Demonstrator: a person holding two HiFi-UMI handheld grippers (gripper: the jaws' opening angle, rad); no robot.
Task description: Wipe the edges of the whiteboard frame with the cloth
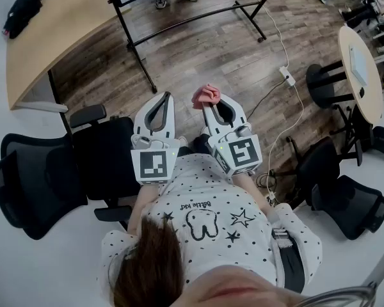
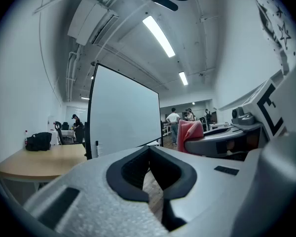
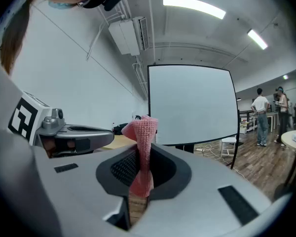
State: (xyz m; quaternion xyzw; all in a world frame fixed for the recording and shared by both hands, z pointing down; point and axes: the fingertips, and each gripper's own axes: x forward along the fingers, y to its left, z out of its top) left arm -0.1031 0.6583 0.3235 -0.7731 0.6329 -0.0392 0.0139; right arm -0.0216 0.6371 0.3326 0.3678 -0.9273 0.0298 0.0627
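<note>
The right gripper (image 3: 142, 151) has its jaws closed on the pink cloth (image 3: 142, 132). The cloth is pinched between the jaw pads. Its upper end stands up past the jaw tips in a folded bunch and its lower end hangs down into the opening behind them. In the head view the cloth (image 1: 206, 95) shows as a small pink bundle at the very tip of the right gripper (image 1: 209, 105), on the side towards the whiteboard (image 3: 192, 105).

The whiteboard stands upright on its black stand. It faces both grippers and is well apart from them, so the cloth touches neither its surface nor its dark frame. In the right gripper view the cloth lines up with the whiteboard's left edge.

The left gripper (image 2: 149, 150) sits just beside the right one, also pointing at the whiteboard (image 2: 123, 112). Its jaws are together at the tips with nothing between them.

A wooden table (image 2: 37, 159) stands to the left of the whiteboard. People (image 3: 260, 115) stand beyond the whiteboard's right side.
</note>
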